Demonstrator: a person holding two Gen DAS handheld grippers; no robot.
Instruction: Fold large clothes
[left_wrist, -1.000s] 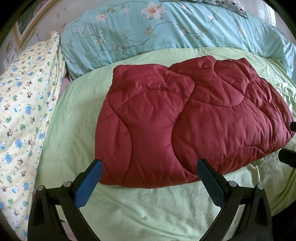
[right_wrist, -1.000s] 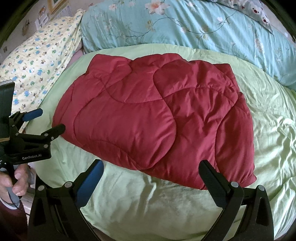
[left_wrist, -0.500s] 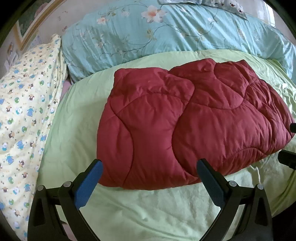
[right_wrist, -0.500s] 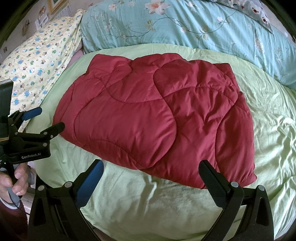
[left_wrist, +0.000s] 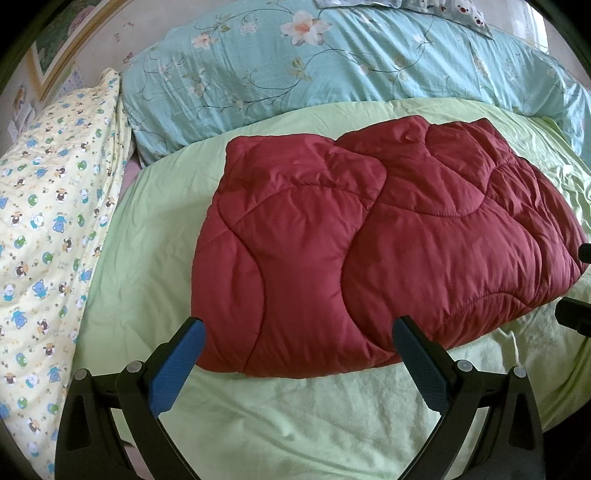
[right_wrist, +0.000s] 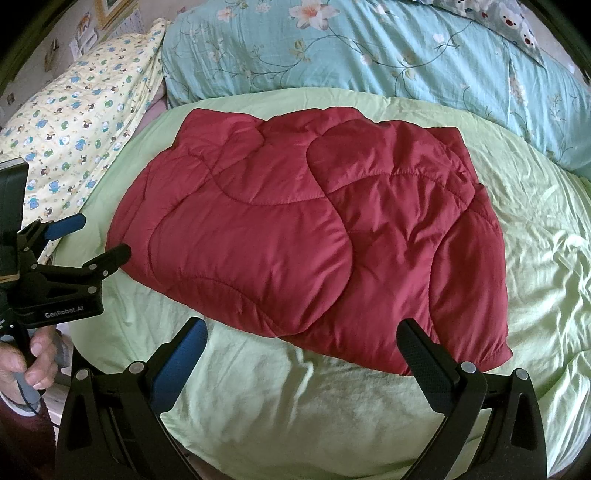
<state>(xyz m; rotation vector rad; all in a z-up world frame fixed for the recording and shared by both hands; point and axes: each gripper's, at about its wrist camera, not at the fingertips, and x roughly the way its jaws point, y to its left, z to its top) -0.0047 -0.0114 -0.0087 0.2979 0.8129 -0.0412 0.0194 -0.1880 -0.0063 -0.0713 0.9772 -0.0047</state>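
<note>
The left hand-held gripper (left_wrist: 297, 334) stood spread wide and held nothing, poised just short of the near edge of the folded red quilted garment (left_wrist: 373, 251). The right hand-held gripper (right_wrist: 301, 338) was equally wide and empty. The garment lay on the green sheet (right_wrist: 295, 398) of the bed. Compared with a second before, the left view had edged slightly closer; the garment had not shifted.

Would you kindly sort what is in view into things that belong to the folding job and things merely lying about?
Belongs to the job:
red quilted jacket
left hand-held gripper, open
right hand-held gripper, open
green sheet it lies on

Lying about:
blue floral duvet
yellow animal-print bedding
</note>
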